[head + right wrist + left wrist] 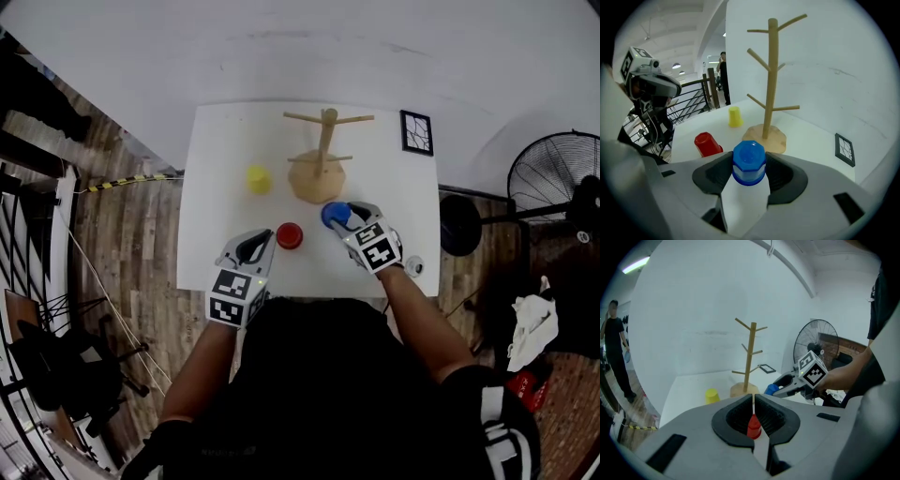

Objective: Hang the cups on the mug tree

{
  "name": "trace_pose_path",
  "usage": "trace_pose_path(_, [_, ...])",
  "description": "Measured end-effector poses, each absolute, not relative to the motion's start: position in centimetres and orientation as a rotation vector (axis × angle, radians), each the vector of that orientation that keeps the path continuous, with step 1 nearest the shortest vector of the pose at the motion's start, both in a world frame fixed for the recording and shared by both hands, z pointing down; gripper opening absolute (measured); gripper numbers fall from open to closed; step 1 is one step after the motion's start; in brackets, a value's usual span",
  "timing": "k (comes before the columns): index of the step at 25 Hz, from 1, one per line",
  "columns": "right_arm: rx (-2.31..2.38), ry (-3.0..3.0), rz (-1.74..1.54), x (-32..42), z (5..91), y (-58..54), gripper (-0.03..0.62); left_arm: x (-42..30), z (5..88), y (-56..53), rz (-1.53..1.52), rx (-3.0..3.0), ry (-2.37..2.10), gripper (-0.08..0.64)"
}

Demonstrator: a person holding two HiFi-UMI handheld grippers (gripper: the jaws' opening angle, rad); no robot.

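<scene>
Right claw stood spread wide around an upturned blue cup, its jaws close at both sides. The cup rested on the white surface, between the front edge and the wooden mug tree. Left claw was closed and empty near the front edge, just beside an upturned red cup. A yellow cup sat nearer the left edge, beside the tree's base.

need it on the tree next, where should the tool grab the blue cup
Grip the blue cup across its side walls, coming from the near side, angled down: it stands upside down, and its faceted sides likely offer flat opposite faces. No handle shows.
</scene>
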State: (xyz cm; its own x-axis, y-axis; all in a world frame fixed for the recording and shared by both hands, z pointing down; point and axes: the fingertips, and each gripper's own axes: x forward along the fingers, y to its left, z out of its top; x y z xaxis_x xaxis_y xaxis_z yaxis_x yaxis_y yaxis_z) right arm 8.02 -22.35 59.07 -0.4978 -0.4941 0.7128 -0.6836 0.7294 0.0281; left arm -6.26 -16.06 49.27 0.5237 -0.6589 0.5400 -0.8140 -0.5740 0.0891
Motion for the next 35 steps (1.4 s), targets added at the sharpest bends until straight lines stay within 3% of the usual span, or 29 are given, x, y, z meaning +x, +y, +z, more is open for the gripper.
trace_pose_path(9, [1.025,-2.344,0.331,9.3,52.1,-22.4,0.213,-5.0,49.1,-17.0,0.678,2.482,-1.162,0.028])
trace_pose_path(22, [1.047,-2.511,-0.135,6.9,38.8,-20.5,0.213,-5.3,48.8,-17.3,0.679,2.491,-1.171,0.028])
trace_pose_path(35, [1.133,-2.397,-0.195,4.9,40.9,-25.2,0.213,-5.7,48.8,-16.3,0.662,2.475,-1.193,0.028])
